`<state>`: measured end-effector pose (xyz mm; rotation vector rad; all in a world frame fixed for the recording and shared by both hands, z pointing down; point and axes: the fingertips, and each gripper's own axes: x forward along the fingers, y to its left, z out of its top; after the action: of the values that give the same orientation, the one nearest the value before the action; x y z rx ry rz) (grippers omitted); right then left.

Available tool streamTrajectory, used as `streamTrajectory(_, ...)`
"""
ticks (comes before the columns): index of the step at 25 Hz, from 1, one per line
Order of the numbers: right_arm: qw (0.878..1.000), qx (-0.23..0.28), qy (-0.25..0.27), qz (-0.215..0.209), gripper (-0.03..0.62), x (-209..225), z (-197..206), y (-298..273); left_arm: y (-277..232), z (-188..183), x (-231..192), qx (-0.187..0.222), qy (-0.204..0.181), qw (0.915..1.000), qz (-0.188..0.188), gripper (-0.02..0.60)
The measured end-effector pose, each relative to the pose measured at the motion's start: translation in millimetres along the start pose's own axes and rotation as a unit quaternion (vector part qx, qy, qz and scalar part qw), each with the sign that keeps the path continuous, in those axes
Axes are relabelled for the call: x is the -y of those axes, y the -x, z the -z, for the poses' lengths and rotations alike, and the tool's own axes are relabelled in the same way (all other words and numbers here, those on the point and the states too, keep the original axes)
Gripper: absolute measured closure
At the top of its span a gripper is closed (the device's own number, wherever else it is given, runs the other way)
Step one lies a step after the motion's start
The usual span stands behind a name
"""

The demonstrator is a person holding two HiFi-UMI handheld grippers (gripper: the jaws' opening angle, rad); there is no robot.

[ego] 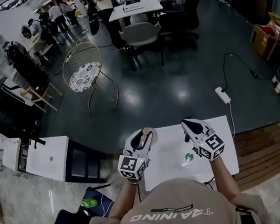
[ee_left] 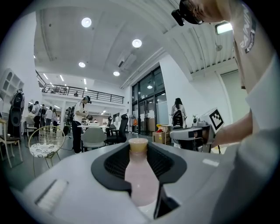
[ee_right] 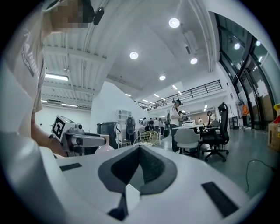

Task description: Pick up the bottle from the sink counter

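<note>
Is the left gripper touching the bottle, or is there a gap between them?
Touching. In the left gripper view the bottle stands between the jaws of the left gripper, and both jaws lie against its sides with no gap.

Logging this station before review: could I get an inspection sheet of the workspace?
Surface: white sink counter, drain showing.
Job's things: pink bottle with a tan cap, upright in the left tongs.
Clutter: nothing seen.
Grippers: left tongs shut on bottle; right tongs shut, empty.
Cables: power strip and black cable on the floor.
Surroundings: wire chair, grey chair, people at far desks.
</note>
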<state>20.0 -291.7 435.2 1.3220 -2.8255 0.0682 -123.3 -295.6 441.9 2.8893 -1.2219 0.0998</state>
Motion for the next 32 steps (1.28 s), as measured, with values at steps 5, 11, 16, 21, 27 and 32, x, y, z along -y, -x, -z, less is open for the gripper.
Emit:
streamTrajectory(5, 1.0, 0.016, 0.005, 0.007, 0.587, 1, -13, -1, 1, -16, -9, 0.004, -0.012, 0.9999, -0.005, 0.453)
streamTrajectory(11, 1.0, 0.01, -0.001, 0.0, 0.588, -6, -16, -4, 5, -22, -19, 0.0, -0.007, 0.9999, -0.009, 0.453)
streamTrajectory(16, 1.0, 0.0, -0.001, -0.007, 0.588, -8, -10, -5, 6, -17, -22, -0.001, 0.004, 0.9999, -0.012, 0.453)
streamTrajectory(21, 1.0, -0.01, -0.002, -0.017, 0.587, -10, -4, -8, 10, -14, -25, -0.004, 0.01, 0.9997, -0.022, 0.453)
streamTrajectory(27, 0.999, -0.027, 0.006, -0.025, 0.587, -16, 1, -6, 13, -11, -25, -0.004, 0.023, 0.9993, -0.027, 0.453)
streamTrajectory(32, 0.999, -0.035, 0.021, -0.029, 0.587, -16, 7, -7, 14, -3, -31, -0.007, 0.026, 0.999, -0.036, 0.453)
